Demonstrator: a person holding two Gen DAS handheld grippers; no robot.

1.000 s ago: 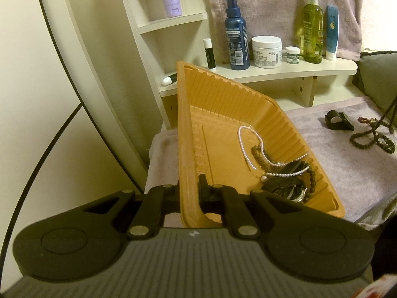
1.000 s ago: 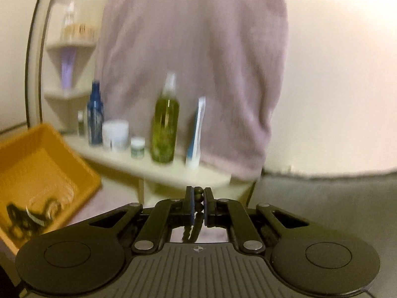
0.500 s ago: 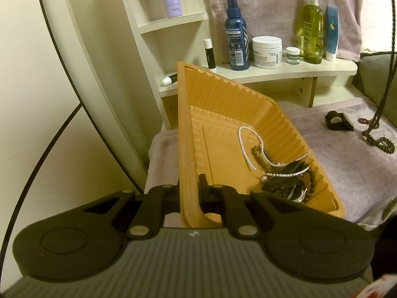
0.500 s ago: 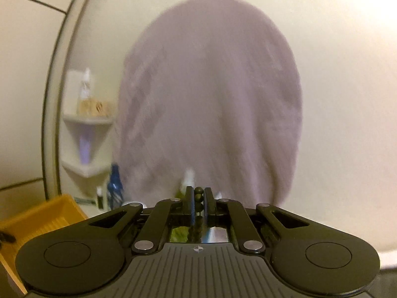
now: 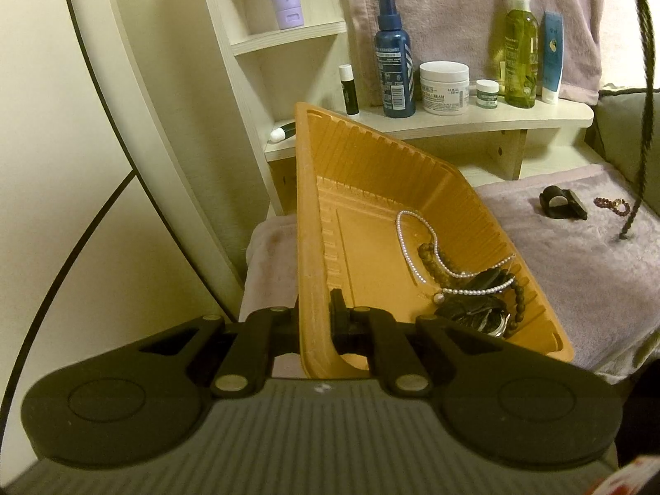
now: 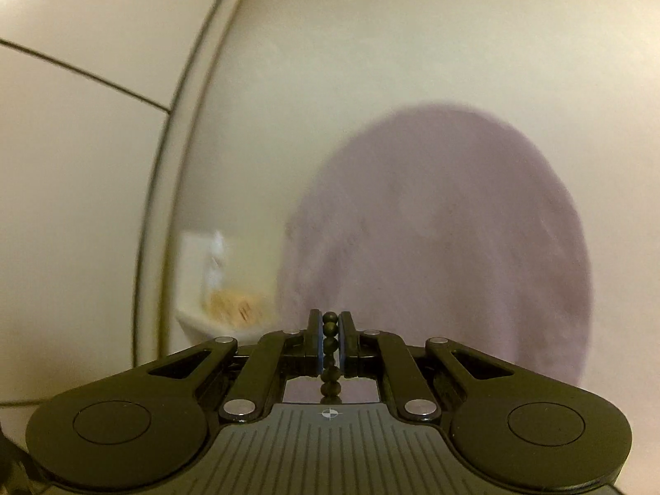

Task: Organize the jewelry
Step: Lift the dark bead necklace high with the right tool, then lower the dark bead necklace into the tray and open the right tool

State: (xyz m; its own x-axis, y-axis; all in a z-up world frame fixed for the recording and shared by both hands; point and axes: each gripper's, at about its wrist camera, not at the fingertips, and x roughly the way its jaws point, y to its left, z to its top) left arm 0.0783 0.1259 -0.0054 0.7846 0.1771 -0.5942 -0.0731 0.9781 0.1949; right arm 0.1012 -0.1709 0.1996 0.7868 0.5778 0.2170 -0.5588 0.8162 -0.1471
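Cream wall (image 5: 62, 144), pale wooden shelves (image 5: 474, 121), mauve towel (image 5: 453, 12) hanging.

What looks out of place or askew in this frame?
The orange tray is tilted, one wall clamped by the left hand-held gripper, so the pearl strand and dark beads have slid into its low corner. A small lip balm tube lies tipped over on the shelf behind it.
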